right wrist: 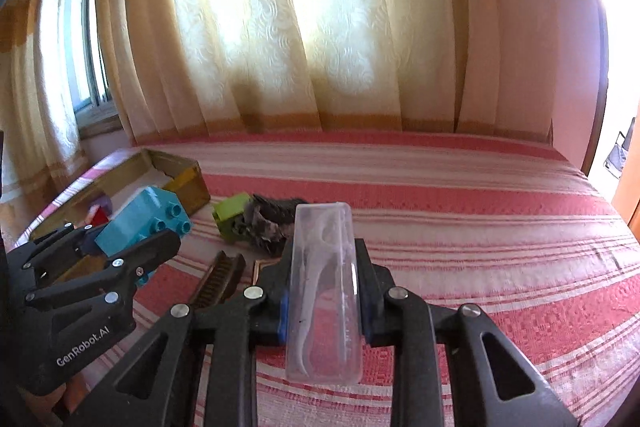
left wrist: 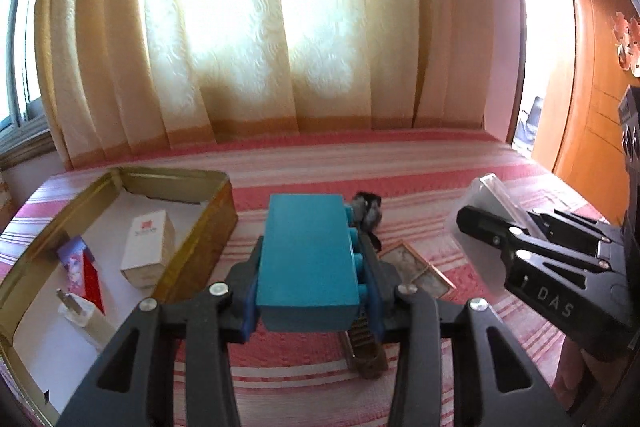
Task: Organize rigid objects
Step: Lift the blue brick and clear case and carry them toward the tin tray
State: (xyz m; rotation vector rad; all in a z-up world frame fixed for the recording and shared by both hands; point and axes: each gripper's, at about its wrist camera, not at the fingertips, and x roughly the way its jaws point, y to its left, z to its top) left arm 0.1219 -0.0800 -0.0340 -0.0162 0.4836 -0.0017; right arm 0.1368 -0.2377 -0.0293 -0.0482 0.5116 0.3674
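The left gripper (left wrist: 312, 291) fingers clamp a studded blue plastic block (left wrist: 308, 263); the right gripper (right wrist: 323, 301) fingers pinch a clear plastic case (right wrist: 324, 291). Both hang above the striped bed (right wrist: 480, 247), near a comb (right wrist: 218, 281), green block (right wrist: 230, 215) and open gold tin (left wrist: 196, 251).

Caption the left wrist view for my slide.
Left gripper holding a blue block beside the open tin.

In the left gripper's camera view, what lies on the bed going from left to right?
Open gold tin with small boxes inside → blue toy block held in the left gripper → small framed picture → clear plastic case held in the right gripper.
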